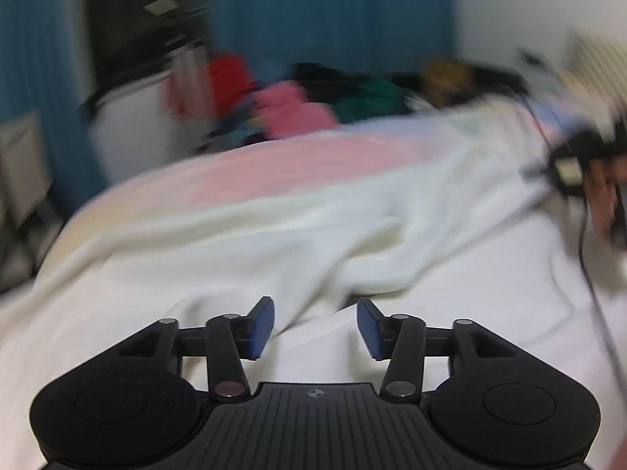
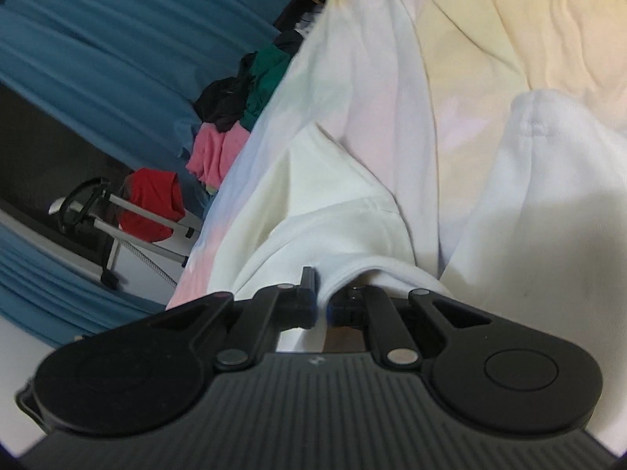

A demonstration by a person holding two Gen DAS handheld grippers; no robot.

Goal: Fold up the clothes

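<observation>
Nearest me, the right gripper [image 2: 320, 305] is clamped on a folded edge of the white cotton garment [image 2: 333, 227], which sprawls rumpled across the pastel pink-and-yellow bedsheet [image 2: 490, 39], while the left gripper [image 1: 315, 329] hangs just above the cloth with its blue pads [image 1: 261, 327] apart and nothing between them. It looks like the spreading or first-fold step, so the next move calls for the free claw to find and pinch another edge. Far back, a heap of pink, green and black clothes [image 2: 235, 117] waits before the blue curtain [image 2: 117, 39].

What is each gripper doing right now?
Left gripper: open, nothing between its jaws.
Right gripper: shut on the white garment.
</observation>
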